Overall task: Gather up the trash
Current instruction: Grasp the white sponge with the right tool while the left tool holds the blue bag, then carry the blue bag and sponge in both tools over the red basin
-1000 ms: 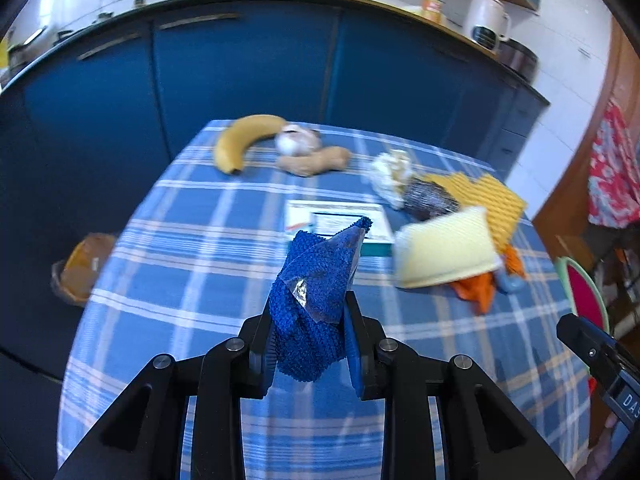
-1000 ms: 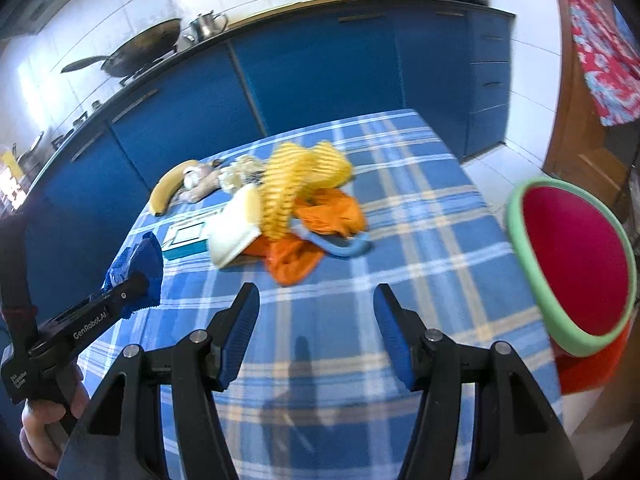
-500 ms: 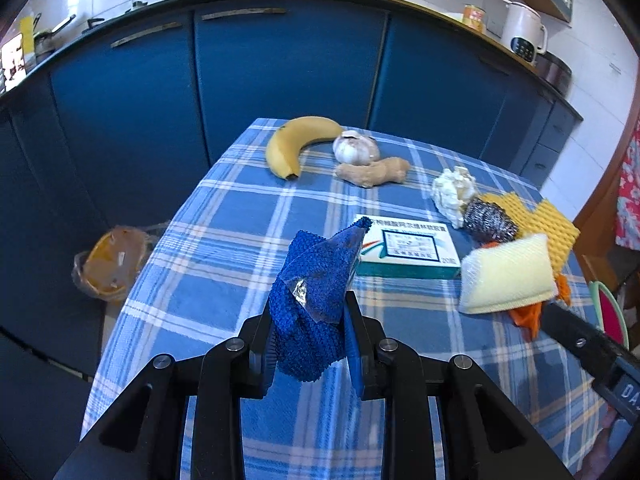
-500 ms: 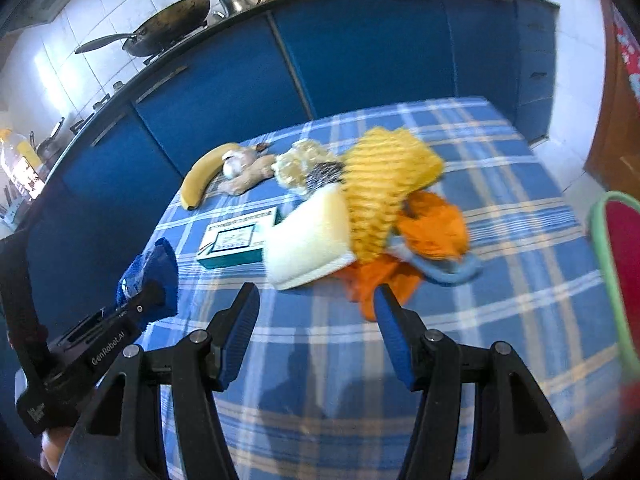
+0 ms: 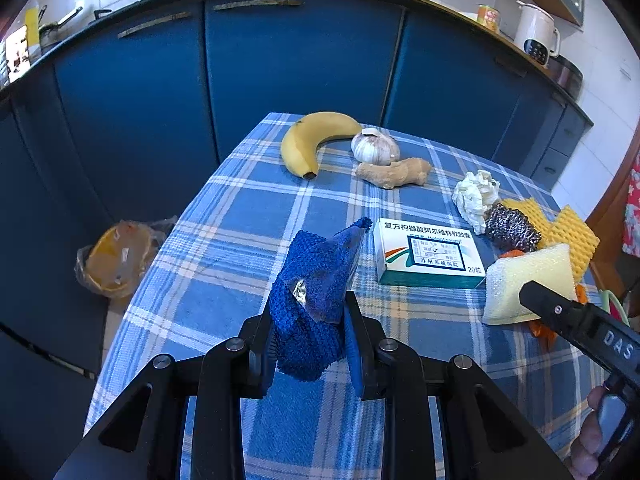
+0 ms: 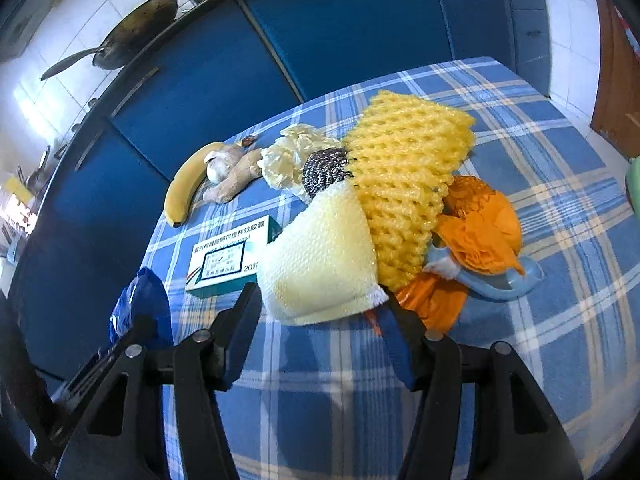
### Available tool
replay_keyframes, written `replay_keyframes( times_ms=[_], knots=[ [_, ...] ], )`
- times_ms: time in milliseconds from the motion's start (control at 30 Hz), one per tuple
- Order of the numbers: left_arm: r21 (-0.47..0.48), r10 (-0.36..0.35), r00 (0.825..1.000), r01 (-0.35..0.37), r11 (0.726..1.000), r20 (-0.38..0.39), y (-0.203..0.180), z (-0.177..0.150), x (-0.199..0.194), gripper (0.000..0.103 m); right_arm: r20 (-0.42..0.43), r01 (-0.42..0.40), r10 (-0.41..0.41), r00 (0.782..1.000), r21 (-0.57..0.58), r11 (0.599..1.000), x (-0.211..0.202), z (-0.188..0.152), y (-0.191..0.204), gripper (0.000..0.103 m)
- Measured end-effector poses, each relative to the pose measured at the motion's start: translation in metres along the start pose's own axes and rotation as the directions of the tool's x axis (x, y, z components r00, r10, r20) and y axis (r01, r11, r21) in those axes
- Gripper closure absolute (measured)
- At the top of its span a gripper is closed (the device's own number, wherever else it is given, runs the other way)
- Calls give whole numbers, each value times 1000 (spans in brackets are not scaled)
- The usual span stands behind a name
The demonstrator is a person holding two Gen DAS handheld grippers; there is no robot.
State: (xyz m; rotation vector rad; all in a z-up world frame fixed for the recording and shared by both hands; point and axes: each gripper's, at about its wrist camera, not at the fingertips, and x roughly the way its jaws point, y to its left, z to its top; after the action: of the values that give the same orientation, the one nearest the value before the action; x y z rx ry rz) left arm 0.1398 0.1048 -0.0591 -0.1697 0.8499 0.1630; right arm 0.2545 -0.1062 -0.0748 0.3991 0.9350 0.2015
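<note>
Since the earlier frames both grippers have come closer to the pile on the table: in the right wrist view the pale yellow foam pouch point(image 6: 324, 264), which sat well up the frame a second ago, now fills the centre, its lower edge just above the gap between the fingertips. The right gripper point(image 6: 320, 312) stands with its fingers spread wide and nothing between them; whether they touch the pouch cannot be told.

The left gripper point(image 5: 310, 320) is still clamped on a blue mesh wrapper point(image 5: 316, 296), which stands up from between the fingers at lower centre of the left wrist view, with a bit of clear film and a shiny scrap on its front. In the right wrist view the same wrapper shows at lower left.

On the blue checked tablecloth point(image 5: 240, 216), a green and white medicine box point(image 5: 428, 254) lies just right of the wrapper's tip. Further right are a steel scourer point(image 5: 512, 228), crumpled white paper point(image 5: 474, 198) and yellow foam netting point(image 6: 404, 172), which overlaps the pouch. An orange plastic bag point(image 6: 480, 232) and a light blue scrap point(image 6: 500, 280) lie at the right of the pile. At the far end sit a banana point(image 5: 308, 144), a garlic bulb point(image 5: 374, 146) and a piece of ginger point(image 5: 394, 172). An orange-lined bin point(image 5: 116, 256) sits on the floor at left.
</note>
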Motion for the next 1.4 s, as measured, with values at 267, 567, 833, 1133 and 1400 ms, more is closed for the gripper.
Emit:
replay_keyframes(
  times_ms=[267, 567, 833, 1133, 1400],
  knots=[
    [7, -19, 1000, 19, 1000, -1, -3, -3, 0, 74, 11, -35, 35, 999, -8, 999, 3, 0, 3, 82],
    [21, -60, 998, 60, 998, 5, -14, -5, -12, 74, 90, -47, 55, 994, -92, 995, -30, -9, 13, 88],
    [41, -113, 994, 112, 993, 10, -30, -6, -26, 74, 159, -42, 66, 985, -151, 988, -72, -20, 17, 88],
    [84, -165, 986, 162, 983, 31, -54, -8, -48, 74, 216, -33, 68, 974, -162, 986, -116, -29, 4, 88],
    [148, -230, 972, 222, 964, 44, -84, -11, -71, 74, 268, 5, 34, 963, -143, 990, -151, -36, -16, 88]
  ],
)
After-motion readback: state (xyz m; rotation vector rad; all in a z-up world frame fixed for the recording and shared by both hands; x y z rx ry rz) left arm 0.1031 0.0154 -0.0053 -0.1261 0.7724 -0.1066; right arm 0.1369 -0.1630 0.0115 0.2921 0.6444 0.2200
